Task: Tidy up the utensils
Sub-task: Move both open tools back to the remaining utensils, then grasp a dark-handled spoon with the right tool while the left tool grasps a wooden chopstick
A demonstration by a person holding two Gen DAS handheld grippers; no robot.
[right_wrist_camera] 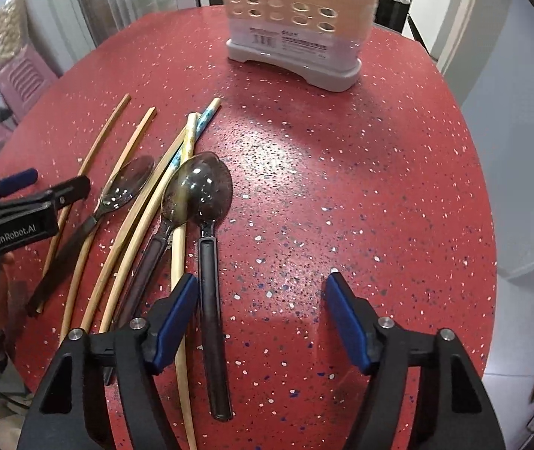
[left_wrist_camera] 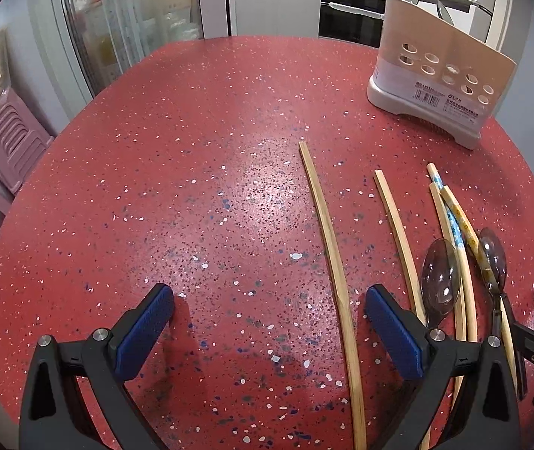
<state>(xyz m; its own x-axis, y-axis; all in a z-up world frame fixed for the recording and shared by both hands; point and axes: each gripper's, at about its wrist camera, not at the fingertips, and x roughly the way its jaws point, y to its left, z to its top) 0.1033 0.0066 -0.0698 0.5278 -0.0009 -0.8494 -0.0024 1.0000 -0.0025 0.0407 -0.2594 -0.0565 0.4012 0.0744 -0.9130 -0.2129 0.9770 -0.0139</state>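
here, nearest the right wrist camera, the right gripper hovers low over the red speckled table with its jaws spread wide and nothing between them; the black handle of a dark spoon runs just inside its left finger, not pinched. that spoon's smoky bowl points toward the utensil holder, and a second dark spoon lies touching it on the side away from the open table, its bowl partly under the first. a third spoon lies further out on that same side, among pale bamboo chopsticks that fan toward the holder; a blue-patterned chopstick crosses the plain ones nearer the holder. the left gripper is held beside this pile, jaws also spread, empty, with one long chopstick running between its fingers on the table and another just past its right finger. in the left view the two spoons nearest it rest against the chopstick bundle. farthest off, the white and beige holder, with round holes in its wall and a barcode label, stands upright near the table's far edge, well apart from the utensils.
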